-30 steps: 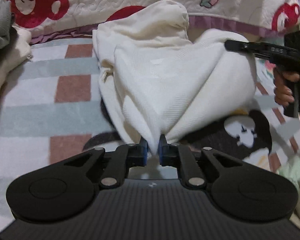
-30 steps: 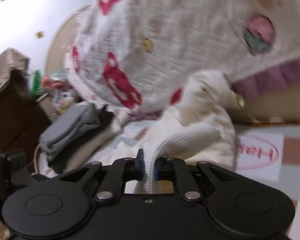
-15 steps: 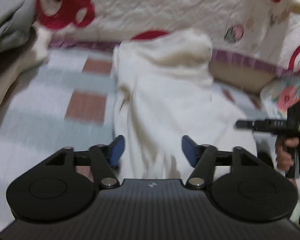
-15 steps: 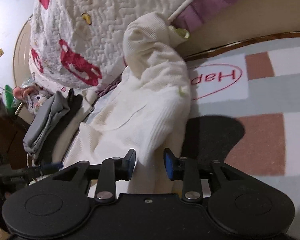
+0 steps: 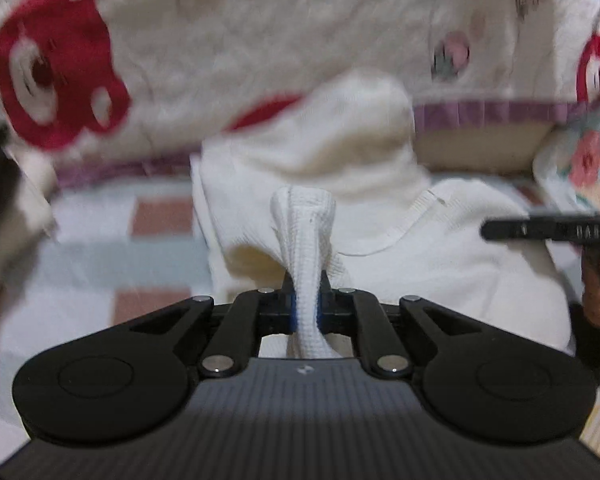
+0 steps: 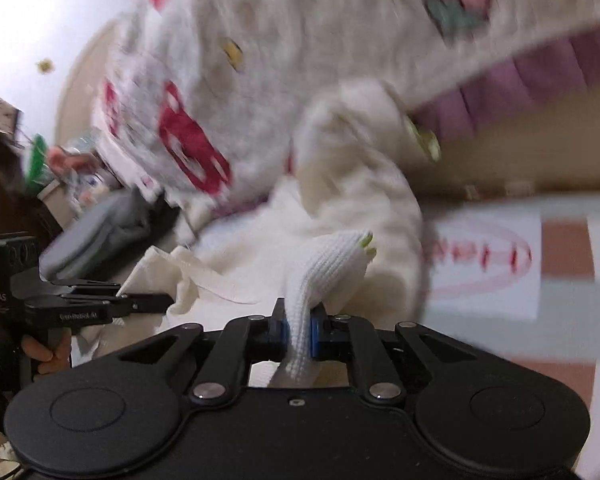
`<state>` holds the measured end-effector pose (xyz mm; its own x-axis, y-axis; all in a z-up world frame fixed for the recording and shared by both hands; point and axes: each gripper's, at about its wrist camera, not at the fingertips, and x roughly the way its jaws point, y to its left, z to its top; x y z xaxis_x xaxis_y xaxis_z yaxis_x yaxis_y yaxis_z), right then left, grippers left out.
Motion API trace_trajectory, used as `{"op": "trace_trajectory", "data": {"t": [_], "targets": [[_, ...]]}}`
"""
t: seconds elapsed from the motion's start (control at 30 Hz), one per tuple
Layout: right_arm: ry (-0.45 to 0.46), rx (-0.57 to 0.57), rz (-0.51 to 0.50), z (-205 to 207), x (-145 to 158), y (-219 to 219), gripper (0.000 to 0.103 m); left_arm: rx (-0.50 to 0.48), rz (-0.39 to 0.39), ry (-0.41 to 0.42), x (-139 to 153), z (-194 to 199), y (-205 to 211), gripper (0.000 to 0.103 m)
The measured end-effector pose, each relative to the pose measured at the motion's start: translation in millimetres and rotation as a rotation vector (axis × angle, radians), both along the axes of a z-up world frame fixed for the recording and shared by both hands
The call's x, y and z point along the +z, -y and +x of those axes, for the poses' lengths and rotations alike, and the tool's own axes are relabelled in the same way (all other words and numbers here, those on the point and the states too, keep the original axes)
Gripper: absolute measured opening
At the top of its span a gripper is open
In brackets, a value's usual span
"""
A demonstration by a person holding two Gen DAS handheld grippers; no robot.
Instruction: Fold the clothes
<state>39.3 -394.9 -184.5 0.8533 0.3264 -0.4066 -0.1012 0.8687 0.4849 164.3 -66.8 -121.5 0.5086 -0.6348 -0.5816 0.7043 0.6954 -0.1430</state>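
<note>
Both tongs pinch the cream garment (image 5: 440, 248): the left tongs (image 5: 305, 312) hold a ribbed bunch, the right tongs (image 6: 298, 334) another. It lies on the checked mat (image 5: 100, 264), rumpled. Lifting both evenly would probably keep the edges matched. Beyond the garment the bear quilt (image 5: 180, 60) crowds close; grey clothes (image 6: 100, 236) sit beside it.

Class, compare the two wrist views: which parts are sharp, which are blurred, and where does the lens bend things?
Left wrist: left gripper and pinched cream garment sharp, bear quilt smeared. Right wrist: right gripper crisp, rug streaked; black fisheye corners.
</note>
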Motion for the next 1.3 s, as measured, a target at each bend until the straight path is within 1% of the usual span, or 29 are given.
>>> {"op": "trace_trajectory", "data": {"t": [0.07,0.13,0.17,0.23,0.27,0.3,0.33,0.37,0.4,0.43,0.5,0.57,0.6,0.63,0.7,0.73,0.77,0.8,0.83,0.9,0.93,0.97,1.03,1.07,1.1,1.2,1.23,1.27,1.3], "targets": [[0.059,-0.006,-0.019,-4.2,6.4,-2.2,0.013,0.025,-0.024,0.017,5.6,6.7,-1.7,0.008],[0.042,-0.045,-0.026,5.3,3.2,0.6,0.013,0.090,0.000,0.029,-7.6,20.4,-0.3,0.018],[0.024,-0.066,-0.034,11.0,1.1,1.9,0.013,0.141,0.043,0.020,-17.9,28.2,0.2,0.019],[-0.064,-0.113,-0.071,26.8,-6.3,3.1,0.013,0.242,0.125,0.001,-38.0,43.6,0.9,0.017],[-0.094,-0.125,-0.087,31.6,-9.0,1.7,0.014,0.278,0.079,-0.033,-36.3,45.2,-9.9,0.016],[-0.116,-0.136,-0.110,33.4,-9.0,-1.3,0.017,0.312,0.032,-0.067,-34.3,46.6,-20.8,0.017],[-0.134,-0.155,-0.149,32.2,-6.1,-5.9,0.027,0.322,-0.034,-0.091,-27.5,43.2,-33.3,0.021],[-0.147,-0.172,-0.187,29.7,-2.8,-10.0,0.040,0.312,-0.079,-0.122,-21.5,35.9,-42.5,0.025],[-0.149,-0.186,-0.220,23.4,1.9,-12.6,0.043,0.301,-0.124,-0.154,-15.6,28.6,-51.6,0.036],[-0.148,-0.200,-0.238,15.7,6.2,-14.1,0.043,0.290,-0.168,-0.185,-9.8,21.1,-60.5,0.044],[-0.134,-0.215,-0.185,-8.3,11.9,-10.9,0.043,0.228,-0.206,-0.230,-4.6,-1.3,-64.5,0.047],[-0.109,-0.189,-0.030,-37.2,11.3,-6.4,0.043,0.179,-0.192,-0.245,-9.8,-18.1,-61.8,0.058],[-0.104,-0.165,0.034,-48.7,8.2,-6.7,0.043,0.176,-0.171,-0.242,-16.0,-20.1,-56.8,0.064],[-0.113,-0.142,0.064,-56.6,4.1,-9.3,0.043,0.175,-0.148,-0.239,-22.2,-22.0,-51.6,0.064],[-0.133,-0.098,0.109,-70.6,-4.3,-15.3,0.044,0.233,-0.051,-0.261,-35.2,-16.7,-39.0,0.064],[-0.153,-0.087,0.082,-72.0,-8.7,-21.0,0.047,0.281,0.033,-0.265,-39.1,-15.3,-33.9,0.062],[-0.168,-0.077,0.058,-72.9,-12.9,-26.5,0.049,0.305,0.073,-0.234,-39.3,-16.8,-33.8,0.056],[-0.170,-0.068,0.042,-72.4,-16.3,-31.3,0.049,0.329,0.113,-0.202,-39.5,-18.4,-33.6,0.047],[-0.168,-0.053,0.034,-72.2,-19.3,-35.6,0.049,0.353,0.151,-0.172,-39.6,-20.0,-33.7,0.043],[-0.159,-0.011,0.004,-72.1,-22.5,-44.1,0.049,0.346,0.116,-0.203,-34.7,-27.1,-42.4,0.043],[-0.153,0.014,-0.014,-72.2,-23.3,-48.2,0.037,0.343,0.099,-0.218,-32.2,-30.7,-46.7,0.036],[-0.151,0.032,-0.030,-72.1,-24.0,-51.1,0.024,0.339,0.082,-0.233,-29.8,-34.3,-51.0,0.033],[-0.165,0.035,-0.046,-71.4,-24.6,-50.1,0.022,0.332,0.047,-0.263,-24.9,-41.4,-59.7,0.033],[-0.172,0.036,-0.054,-71.0,-24.9,-49.6,0.022,0.329,0.030,-0.278,-22.4,-45.0,-64.1,0.036],[-0.177,0.037,-0.057,-71.0,-25.0,-48.8,0.022,0.325,0.013,-0.293,-19.9,-48.6,-68.4,0.043],[-0.177,0.047,-0.052,-71.3,-23.8,-49.0,0.025,0.313,-0.037,-0.336,-12.6,-59.4,-81.1,0.044],[-0.177,0.053,-0.056,-72.4,-23.8,-50.0,0.028,0.264,-0.006,-0.300,-10.9,-66.1,-77.2,0.044],[-0.177,0.060,-0.061,-73.2,-23.6,-51.2,0.030,0.215,0.053,-0.241,-9.5,-73.0,-71.3,0.046],[-0.176,0.068,-0.071,-73.5,-22.7,-52.7,0.032,0.154,0.144,-0.162,-9.7,-80.5,-61.8,0.049]]}}
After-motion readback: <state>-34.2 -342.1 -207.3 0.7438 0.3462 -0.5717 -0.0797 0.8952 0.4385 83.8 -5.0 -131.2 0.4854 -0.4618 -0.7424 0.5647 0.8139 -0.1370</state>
